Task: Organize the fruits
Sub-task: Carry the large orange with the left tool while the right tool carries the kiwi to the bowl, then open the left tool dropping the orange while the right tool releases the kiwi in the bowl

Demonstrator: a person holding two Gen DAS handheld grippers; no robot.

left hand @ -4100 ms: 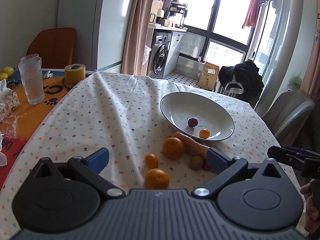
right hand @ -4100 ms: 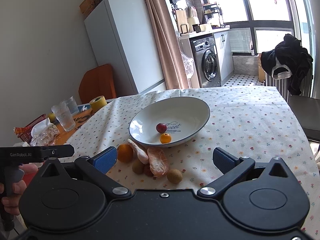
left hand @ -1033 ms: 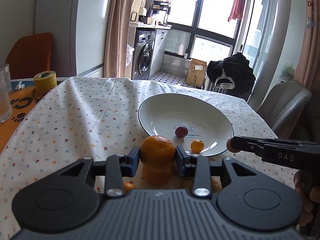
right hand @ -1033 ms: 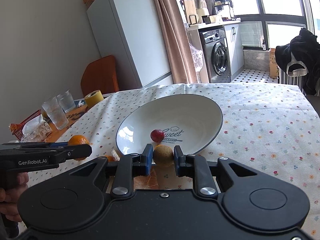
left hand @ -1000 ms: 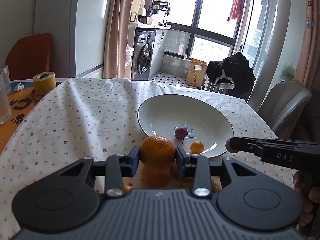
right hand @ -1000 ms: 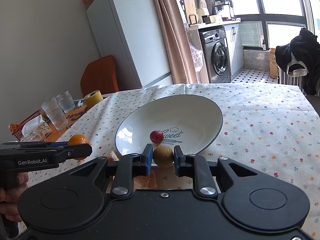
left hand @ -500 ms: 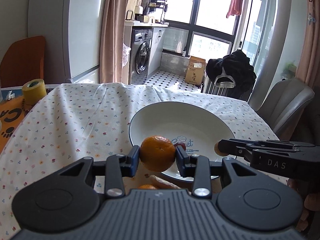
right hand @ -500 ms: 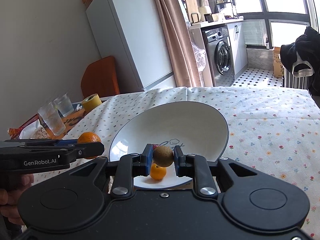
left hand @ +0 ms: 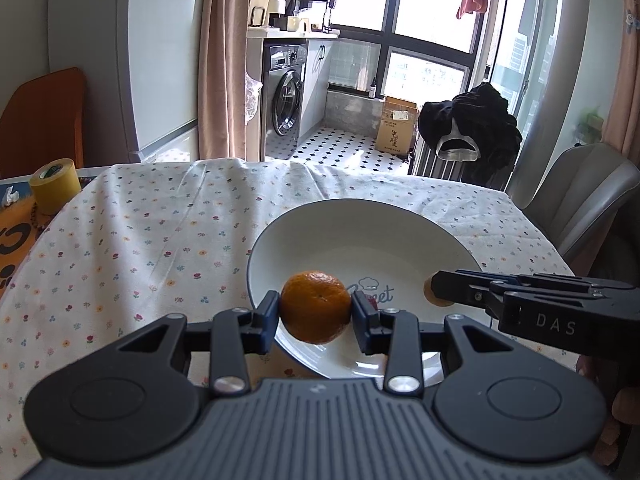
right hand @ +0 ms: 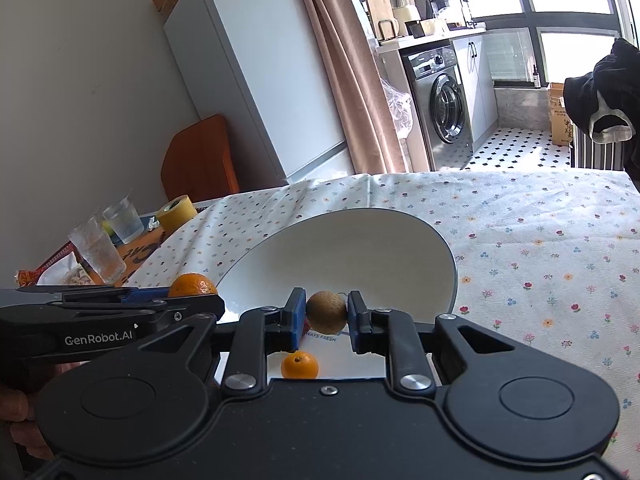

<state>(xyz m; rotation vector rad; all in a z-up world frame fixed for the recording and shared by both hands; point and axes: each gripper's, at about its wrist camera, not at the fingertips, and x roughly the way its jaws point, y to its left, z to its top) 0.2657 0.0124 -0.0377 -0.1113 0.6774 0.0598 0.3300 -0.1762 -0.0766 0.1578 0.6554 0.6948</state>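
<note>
Both views ride on hand-held grippers and look forward along the fingers, low and close over a table with a floral tablecloth [left hand: 152,236]. The left wrist view sits at the near left edge of the white bowl [left hand: 360,220], facing across it toward the far windows and the washing machine [left hand: 286,106]; the right gripper [left hand: 434,291] juts in from its right side. The right wrist view hangs over the bowl's near rim [right hand: 440,256], tilted and turned toward the fridge [right hand: 256,76] at far left; the left gripper [right hand: 192,294] enters at its left. Both share the bowl, tablecloth, yellow tape roll [left hand: 54,182], washing machine and orange chair [right hand: 200,160].
</note>
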